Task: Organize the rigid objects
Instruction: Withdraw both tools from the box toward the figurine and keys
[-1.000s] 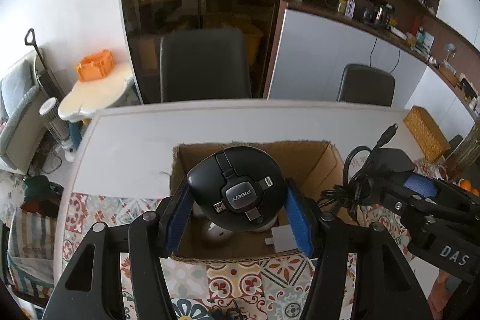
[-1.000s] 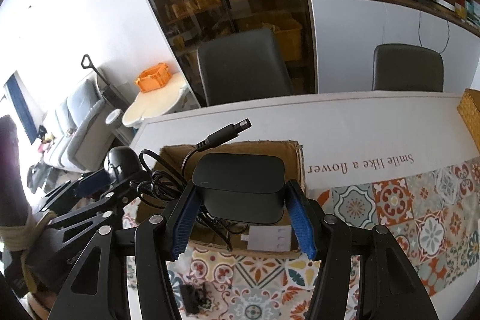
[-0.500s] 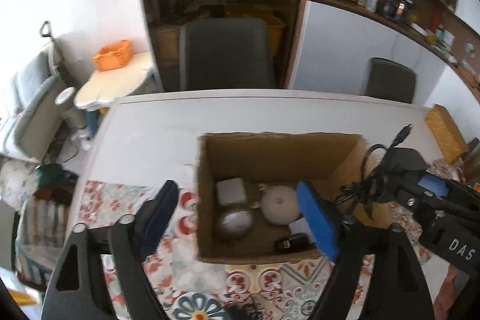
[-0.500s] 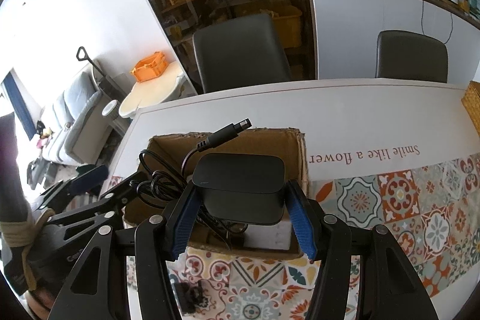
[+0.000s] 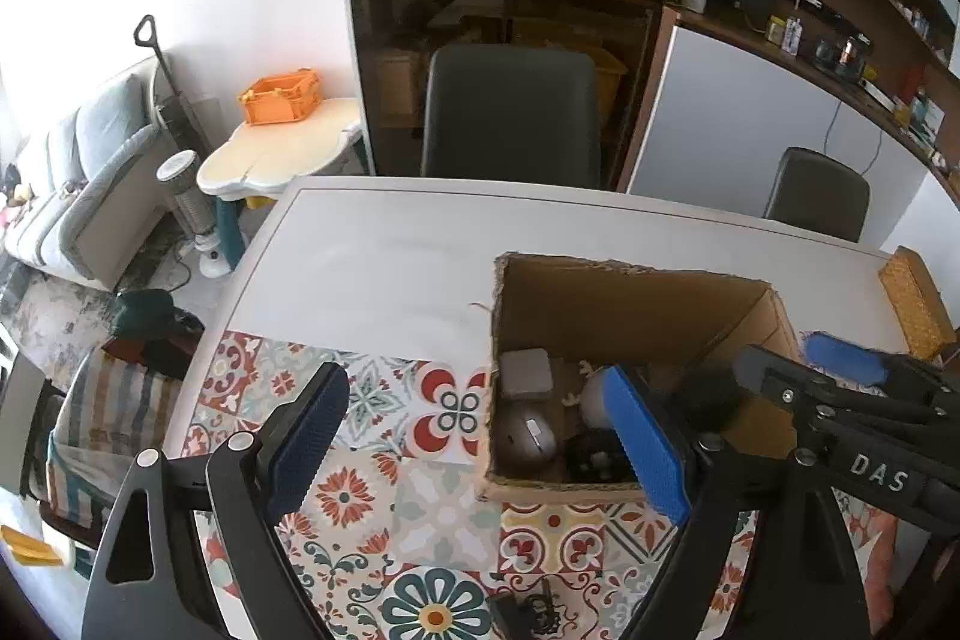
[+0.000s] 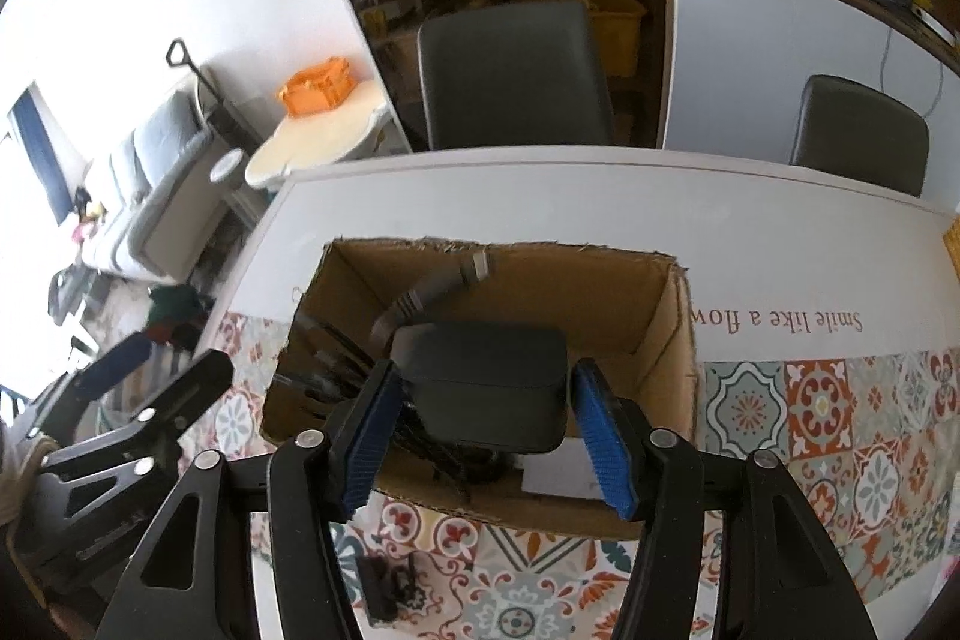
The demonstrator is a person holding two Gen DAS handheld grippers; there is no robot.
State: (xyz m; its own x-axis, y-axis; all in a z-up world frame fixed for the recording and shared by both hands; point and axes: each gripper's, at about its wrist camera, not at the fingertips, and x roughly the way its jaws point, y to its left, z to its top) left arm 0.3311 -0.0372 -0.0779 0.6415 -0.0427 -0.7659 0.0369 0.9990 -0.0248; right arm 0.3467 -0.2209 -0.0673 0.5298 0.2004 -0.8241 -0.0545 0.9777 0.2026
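Observation:
An open cardboard box (image 5: 600, 316) stands on the table. It holds a white square charger (image 5: 525, 372), a grey mouse (image 5: 528, 439), a white round device (image 5: 591, 394) and a round black cable hub (image 5: 594, 454). My left gripper (image 5: 471, 379) hangs over the box's left wall, its jaws opening wide with nothing between them. My right gripper (image 6: 487, 370) is over the box (image 6: 540, 292) with its jaws opening. The black power adapter (image 6: 486, 388) is between its pads, blurred, with a small gap on the right. The adapter's cable (image 6: 420, 298) trails into the box.
A small black item (image 6: 390, 586) lies on the patterned cloth in front of the box. A woven basket (image 5: 912, 304) sits at the table's right edge. Two dark chairs (image 5: 510, 112) stand behind the table. The table's left edge (image 5: 240, 280) is close.
My left gripper let the round black hub drop into the box, opened wide and shifted left. My right gripper came down over the box and its pads spread from the adapter.

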